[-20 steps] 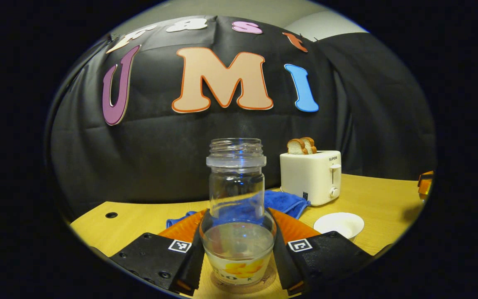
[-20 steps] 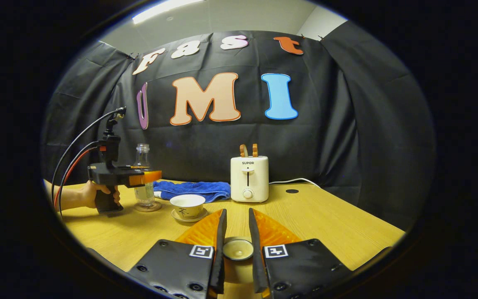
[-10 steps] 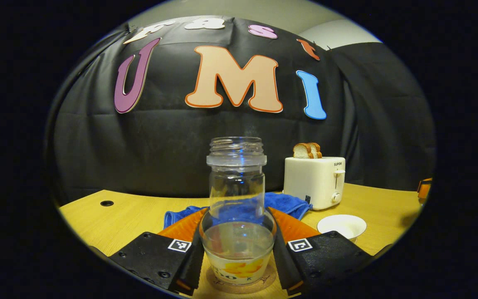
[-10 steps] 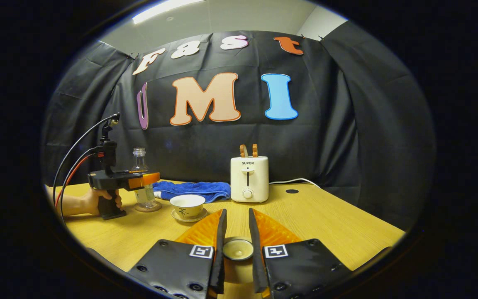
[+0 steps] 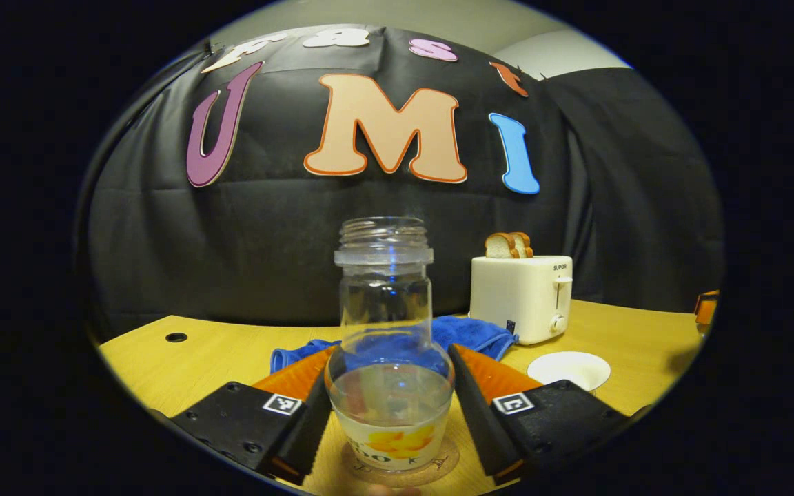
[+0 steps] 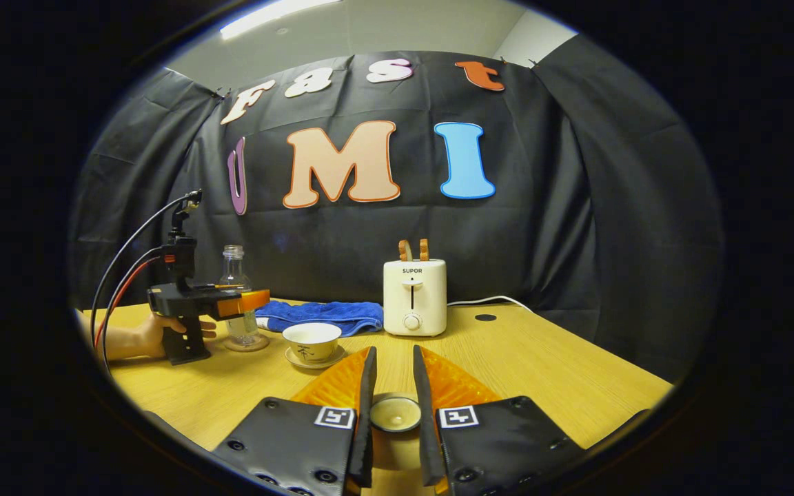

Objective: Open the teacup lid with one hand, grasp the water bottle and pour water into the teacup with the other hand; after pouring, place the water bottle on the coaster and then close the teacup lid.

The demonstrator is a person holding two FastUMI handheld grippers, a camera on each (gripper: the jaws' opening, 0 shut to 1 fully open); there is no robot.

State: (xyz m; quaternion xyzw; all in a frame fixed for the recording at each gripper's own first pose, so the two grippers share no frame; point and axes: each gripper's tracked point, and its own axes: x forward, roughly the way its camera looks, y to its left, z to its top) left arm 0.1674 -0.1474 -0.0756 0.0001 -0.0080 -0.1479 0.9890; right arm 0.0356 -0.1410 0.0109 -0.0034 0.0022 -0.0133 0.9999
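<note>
The glass water bottle (image 5: 387,324), part full and with no cap, stands upright on the round coaster (image 5: 431,463). My left gripper (image 5: 391,353) is open around its lower body, each finger a little off the glass. In the right gripper view the bottle (image 6: 233,265) stands behind the left gripper (image 6: 259,300), which a hand (image 6: 142,334) holds. The white teacup (image 6: 311,339) sits uncovered on its saucer (image 6: 314,361), right of the bottle. My right gripper (image 6: 393,353) is shut on the teacup lid (image 6: 395,413), low over the table.
A white toaster (image 6: 414,296) with bread slices stands at the back of the wooden table (image 6: 542,372). A blue cloth (image 6: 321,313) lies between the toaster and the bottle. Cables run from the left gripper.
The left gripper lowered the bottle onto the coaster, then its fingers spread off the glass. The right gripper and the lid have stayed still.
</note>
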